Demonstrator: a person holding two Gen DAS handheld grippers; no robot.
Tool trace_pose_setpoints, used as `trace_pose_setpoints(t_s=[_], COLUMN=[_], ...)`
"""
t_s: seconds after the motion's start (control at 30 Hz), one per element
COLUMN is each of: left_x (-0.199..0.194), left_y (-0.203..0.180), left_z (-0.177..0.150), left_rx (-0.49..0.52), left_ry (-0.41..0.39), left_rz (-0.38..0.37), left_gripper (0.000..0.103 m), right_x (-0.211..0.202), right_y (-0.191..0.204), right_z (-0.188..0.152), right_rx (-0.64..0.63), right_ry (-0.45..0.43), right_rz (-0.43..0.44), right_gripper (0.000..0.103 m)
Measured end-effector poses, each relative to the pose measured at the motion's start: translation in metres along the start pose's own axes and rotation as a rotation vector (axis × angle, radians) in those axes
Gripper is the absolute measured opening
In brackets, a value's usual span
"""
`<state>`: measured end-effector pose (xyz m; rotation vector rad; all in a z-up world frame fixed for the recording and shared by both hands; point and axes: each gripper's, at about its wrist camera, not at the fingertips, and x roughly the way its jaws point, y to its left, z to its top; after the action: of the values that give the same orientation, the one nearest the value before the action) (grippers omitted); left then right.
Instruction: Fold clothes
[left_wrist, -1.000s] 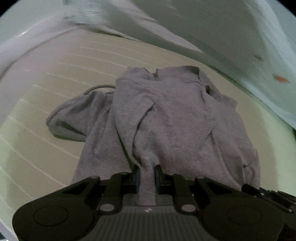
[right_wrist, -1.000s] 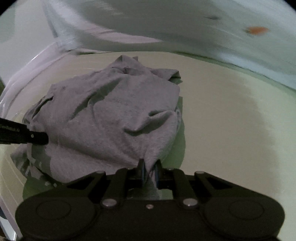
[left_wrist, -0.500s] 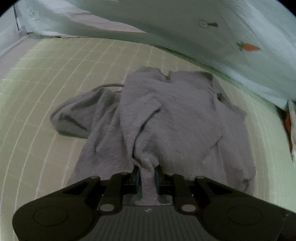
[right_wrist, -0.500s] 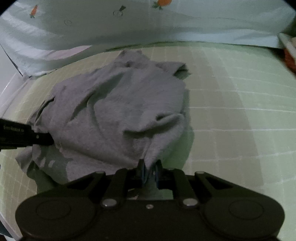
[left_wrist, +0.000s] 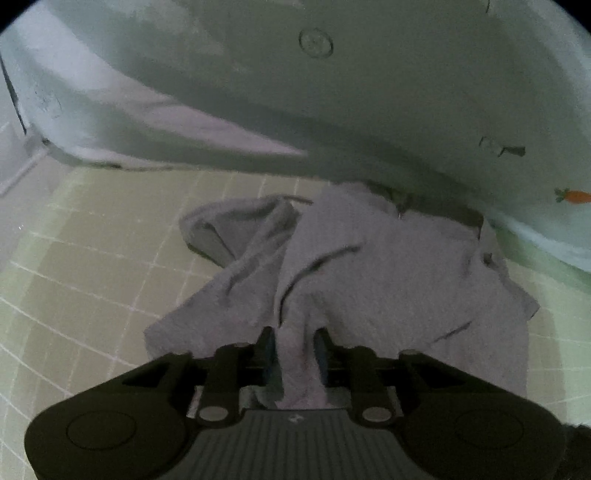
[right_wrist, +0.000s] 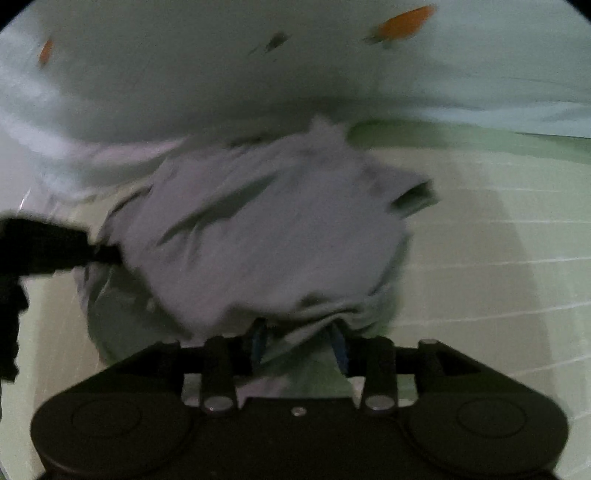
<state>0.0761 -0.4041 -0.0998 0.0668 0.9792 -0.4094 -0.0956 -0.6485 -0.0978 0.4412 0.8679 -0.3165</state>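
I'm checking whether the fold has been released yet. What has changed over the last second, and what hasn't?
Both grippers carried the gray garment forward toward the light carrot-print bedding, which now looms closer. The right gripper has spread its fingers, so the hem lies loose between them. The left gripper looks slightly wider too, cloth still bunched between its fingers. The garment still lies crumpled on the green grid mat.

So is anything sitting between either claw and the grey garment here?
Nothing visible does. The grey garment already runs between the fingers of the left claw, and a fold of it lies between the wider-spread fingers of the right claw. The carrot-print sheet lies behind the garment, not in front.
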Motion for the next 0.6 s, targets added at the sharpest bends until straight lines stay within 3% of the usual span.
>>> trace_pose_setpoints(t_s=[0.07,0.17,0.3,0.53,0.6], left_x=[-0.01,-0.014,-0.008,0.039,0.048], left_y=[0.0,-0.004,-0.017,-0.039,-0.044], left_z=[-0.005,0.002,0.016,0.04,0.041], left_rx=[-0.005,-0.002,0.057,0.118,0.127], left_ry=[-0.025,-0.053,-0.089,-0.048,-0.038], left_rz=[-0.002,-0.007,-0.009,-0.03,-0.035], left_gripper=[0.043,0.048,0.059,0.06,0.055], right_x=[-0.008,-0.008,0.006,0.046,0.058], right_y=[-0.021,-0.043,-0.051,-0.033,-0.029], right_z=[0.005,0.018,0.044,0.088,0.096], right_rx=[0.07,0.115,0.085,-0.05,-0.074], right_ry=[-0.026,-0.05,-0.082,-0.114,-0.108], right_rz=[-0.032,-0.079,-0.096,-0.087,-0.07], right_gripper=[0.053,0.053,0.052,0.044,0.042])
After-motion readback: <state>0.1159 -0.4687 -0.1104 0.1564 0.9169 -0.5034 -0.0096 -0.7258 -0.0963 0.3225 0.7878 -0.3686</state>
